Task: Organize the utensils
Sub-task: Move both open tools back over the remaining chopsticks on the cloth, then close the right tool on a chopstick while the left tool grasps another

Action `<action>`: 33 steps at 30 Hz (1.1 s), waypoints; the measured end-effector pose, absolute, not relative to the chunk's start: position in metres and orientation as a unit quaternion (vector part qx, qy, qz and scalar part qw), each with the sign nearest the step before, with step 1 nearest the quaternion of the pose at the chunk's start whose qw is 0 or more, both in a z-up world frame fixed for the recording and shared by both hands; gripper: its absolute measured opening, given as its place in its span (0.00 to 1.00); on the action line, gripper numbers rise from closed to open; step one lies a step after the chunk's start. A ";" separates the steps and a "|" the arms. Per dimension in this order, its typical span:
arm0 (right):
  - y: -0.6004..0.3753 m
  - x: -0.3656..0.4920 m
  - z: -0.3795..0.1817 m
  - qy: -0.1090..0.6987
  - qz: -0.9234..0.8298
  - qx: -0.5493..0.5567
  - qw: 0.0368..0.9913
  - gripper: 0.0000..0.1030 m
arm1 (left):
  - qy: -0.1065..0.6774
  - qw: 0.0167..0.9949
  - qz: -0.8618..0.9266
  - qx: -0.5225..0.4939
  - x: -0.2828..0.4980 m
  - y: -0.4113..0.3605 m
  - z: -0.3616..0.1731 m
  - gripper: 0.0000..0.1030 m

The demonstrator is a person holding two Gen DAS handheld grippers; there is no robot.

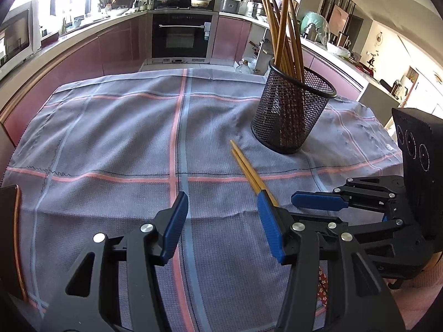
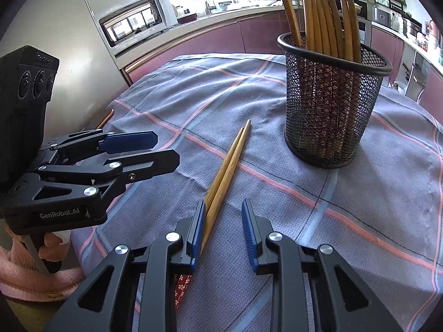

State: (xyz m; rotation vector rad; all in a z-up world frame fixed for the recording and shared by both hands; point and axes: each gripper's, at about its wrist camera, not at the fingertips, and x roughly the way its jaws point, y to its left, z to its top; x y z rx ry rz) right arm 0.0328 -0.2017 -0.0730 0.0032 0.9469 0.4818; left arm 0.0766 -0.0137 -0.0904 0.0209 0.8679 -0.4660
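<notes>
Nearest the lens, the right tongs (image 2: 223,229) stand parted around the near end of the pair of tan bamboo chopsticks (image 2: 225,170), one pad alongside them, not clamped; their long axis runs away toward the black mesh holder (image 2: 331,110) on the checked-cloth counter (image 2: 360,207); the left tongs (image 1: 223,225) hang released, just beside.

A: Cloth (image 2: 277,116) over the desk: woven, waffle-textured, matt grey-blue with pink and pale blue stripes, lightly creased.

B: Holder (image 2: 329,105): black wire mesh, metal by the look, with a smooth rolled rim. Chopsticks (image 2: 229,163): wood or bamboo, satin tan finish; patterned red ends.

A: Right claw (image 2: 223,228) and left claw (image 1: 221,221): matt black plastic arms, bright metal rivets, ribbed blue pads (image 2: 249,232) that look rubbery.

B: Pink terry sleeve (image 2: 19,271), fuzzy.
</notes>
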 end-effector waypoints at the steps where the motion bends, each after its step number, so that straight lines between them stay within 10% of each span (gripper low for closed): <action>1: -0.202 0.033 -0.073 0.452 0.229 0.002 0.862 0.24 | 0.417 0.881 -0.224 0.010 0.076 -0.014 -0.091 0.49; 33: -0.214 0.047 -0.073 0.452 0.189 0.001 0.872 0.05 | 0.442 0.859 -0.252 0.049 0.078 -0.046 -0.110 0.44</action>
